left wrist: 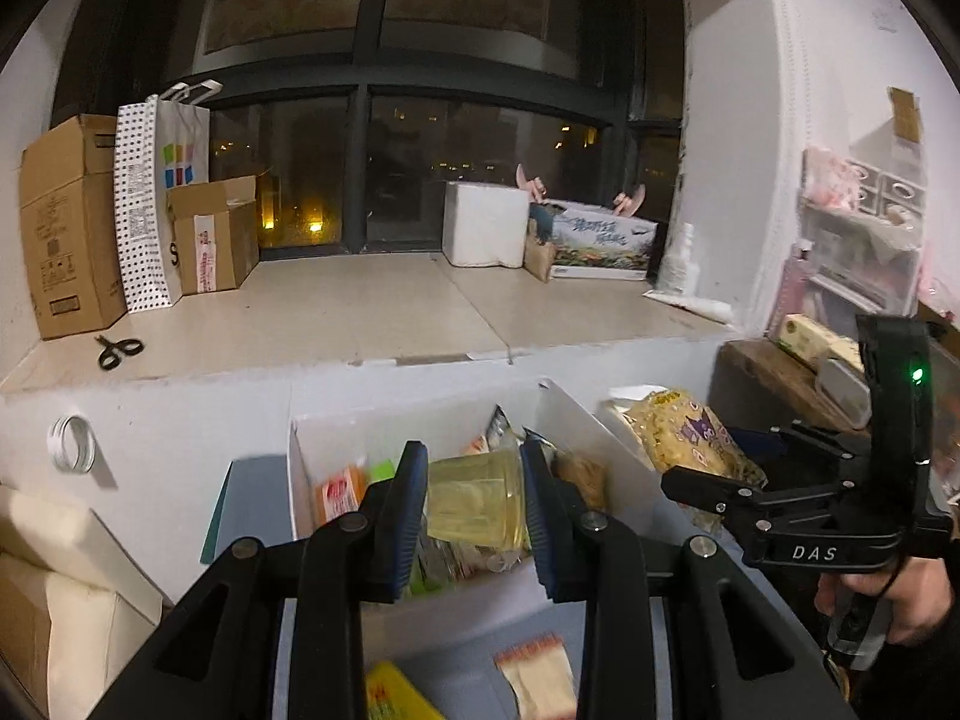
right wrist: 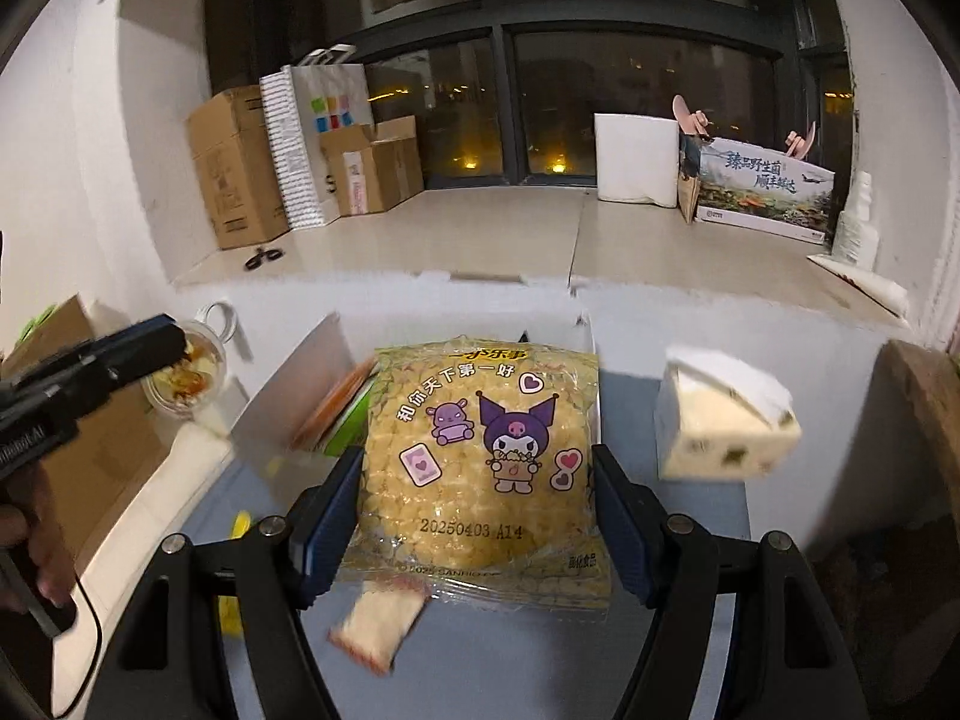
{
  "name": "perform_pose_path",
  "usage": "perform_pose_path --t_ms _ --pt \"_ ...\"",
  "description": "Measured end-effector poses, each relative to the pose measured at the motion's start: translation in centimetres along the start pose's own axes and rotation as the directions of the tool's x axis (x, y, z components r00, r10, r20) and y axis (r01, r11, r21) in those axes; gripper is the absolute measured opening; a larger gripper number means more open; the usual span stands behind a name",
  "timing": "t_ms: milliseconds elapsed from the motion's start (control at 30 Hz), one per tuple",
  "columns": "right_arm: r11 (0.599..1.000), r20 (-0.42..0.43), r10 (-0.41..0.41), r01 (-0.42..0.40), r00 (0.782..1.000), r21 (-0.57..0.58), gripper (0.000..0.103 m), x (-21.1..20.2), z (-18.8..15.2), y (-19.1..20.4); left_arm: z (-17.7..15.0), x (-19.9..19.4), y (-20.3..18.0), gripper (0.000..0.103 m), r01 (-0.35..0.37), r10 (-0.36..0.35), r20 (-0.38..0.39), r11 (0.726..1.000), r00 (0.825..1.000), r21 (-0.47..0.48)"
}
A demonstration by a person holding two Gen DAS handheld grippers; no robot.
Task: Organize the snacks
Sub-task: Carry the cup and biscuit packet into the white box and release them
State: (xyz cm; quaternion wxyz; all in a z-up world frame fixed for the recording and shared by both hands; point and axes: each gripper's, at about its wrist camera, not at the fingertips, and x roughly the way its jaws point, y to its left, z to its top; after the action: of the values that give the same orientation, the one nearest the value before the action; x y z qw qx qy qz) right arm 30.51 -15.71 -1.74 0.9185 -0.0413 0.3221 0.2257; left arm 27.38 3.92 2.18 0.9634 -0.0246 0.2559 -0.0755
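My left gripper (left wrist: 474, 501) is shut on a clear plastic cup of yellowish snack (left wrist: 477, 504) and holds it over the white open box (left wrist: 606, 438), which holds several snack packets. My right gripper (right wrist: 477, 516) is shut on a yellow corn-puff bag (right wrist: 486, 462) with a purple cartoon print, held above the blue-grey table. The bag (left wrist: 690, 432) and right gripper (left wrist: 714, 495) also show in the left wrist view, right of the box. The cup (right wrist: 186, 378) in the left gripper (right wrist: 162, 354) shows at left in the right wrist view.
A small orange-edged packet (left wrist: 537, 675) and a yellow packet (left wrist: 393, 693) lie on the table in front. A white block-shaped snack (right wrist: 720, 420) sits right of the box. Cardboard boxes (left wrist: 72, 222), scissors (left wrist: 117, 351) and a tissue pack (left wrist: 483, 222) stand on the window ledge behind.
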Motion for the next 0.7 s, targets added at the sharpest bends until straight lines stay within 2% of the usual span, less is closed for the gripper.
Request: perform_pose_path --t_ms 167,233,267,300,367,433,500,700 --pt "0.997 -0.06 -0.04 0.036 0.997 -0.073 0.077 5.0 2.9 0.0 0.9 5.7 -0.1 0.035 0.006 -0.005 -0.06 1.0 0.998 0.009" --pt "0.996 -0.1 -0.051 0.043 0.994 -0.079 0.079 6.6 3.4 -0.4 0.7 7.6 0.6 0.038 -0.013 0.012 -0.077 1.0 0.997 -0.018" --pt "0.997 -0.128 -0.043 0.034 0.991 -0.07 0.092 7.5 3.4 -0.7 0.6 8.5 1.2 0.058 -0.033 0.029 -0.099 0.998 0.995 -0.045" --pt "0.997 -0.138 -0.041 0.032 0.99 -0.065 0.099 7.8 3.3 -0.9 0.5 9.0 1.6 0.084 -0.042 0.034 -0.119 0.997 0.992 -0.066" --pt "0.998 -0.116 -0.039 0.032 0.992 -0.058 0.103 8.0 2.7 -1.5 -0.1 8.9 2.6 0.098 -0.071 0.062 -0.089 0.992 0.994 -0.101" --pt "0.997 -0.112 -0.047 0.04 0.993 -0.063 0.103 7.8 2.0 -1.9 -0.5 8.5 3.1 0.102 -0.095 0.088 -0.071 0.991 0.994 -0.098" --pt "0.998 -0.103 -0.047 0.042 0.994 -0.057 0.103 7.5 1.6 -2.2 -0.8 8.5 3.5 0.102 -0.081 0.071 -0.096 0.99 0.993 -0.112" --pt "0.997 -0.053 -0.024 0.02 0.998 -0.074 0.103 5.7 1.2 -1.1 -1.4 7.6 3.1 0.103 -0.103 0.092 -0.124 0.991 0.988 -0.089"
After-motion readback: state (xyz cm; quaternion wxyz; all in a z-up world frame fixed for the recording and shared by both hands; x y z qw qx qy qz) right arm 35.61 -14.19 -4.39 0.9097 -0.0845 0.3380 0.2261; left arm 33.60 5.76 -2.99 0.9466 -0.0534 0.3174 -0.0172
